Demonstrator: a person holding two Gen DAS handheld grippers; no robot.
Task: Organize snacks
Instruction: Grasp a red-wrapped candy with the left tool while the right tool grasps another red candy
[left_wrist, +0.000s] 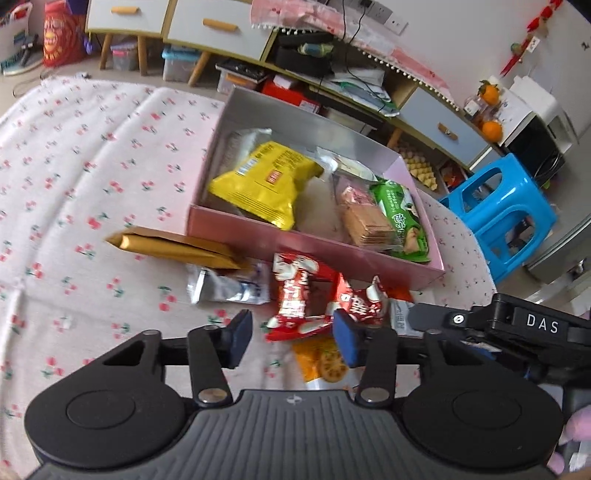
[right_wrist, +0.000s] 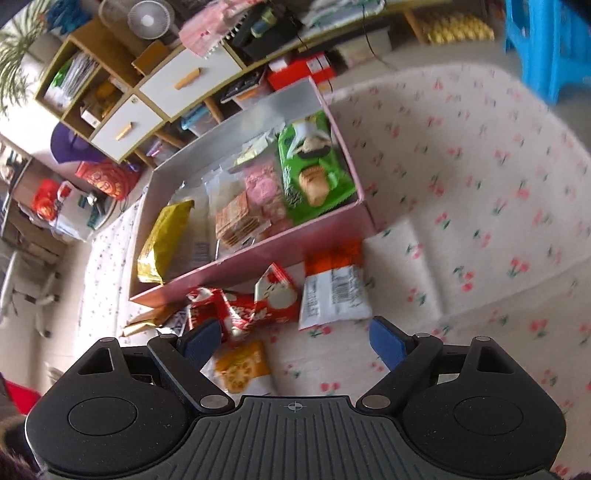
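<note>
A pink box (left_wrist: 306, 245) sits on the cherry-print cloth and holds a yellow bag (left_wrist: 266, 181), a cracker pack (left_wrist: 364, 221) and a green packet (left_wrist: 400, 214). In front of it lie red snack packets (left_wrist: 299, 295), gold bars (left_wrist: 173, 245), a silver packet (left_wrist: 225, 286) and an orange cracker packet (left_wrist: 321, 363). My left gripper (left_wrist: 291, 339) is open just above the red packets. My right gripper (right_wrist: 295, 343) is open and empty, over the cloth near the red packets (right_wrist: 247, 306), a white packet (right_wrist: 334, 295) and the orange cracker packet (right_wrist: 242, 365). The box (right_wrist: 255, 258) shows there too.
A low cabinet with drawers (left_wrist: 207, 26) and clutter stands behind the table. A blue plastic stool (left_wrist: 506, 210) is at the right, past the table's edge. The right gripper's body (left_wrist: 517, 325) reaches into the left wrist view at the right. Cloth lies bare to the left (left_wrist: 74, 177).
</note>
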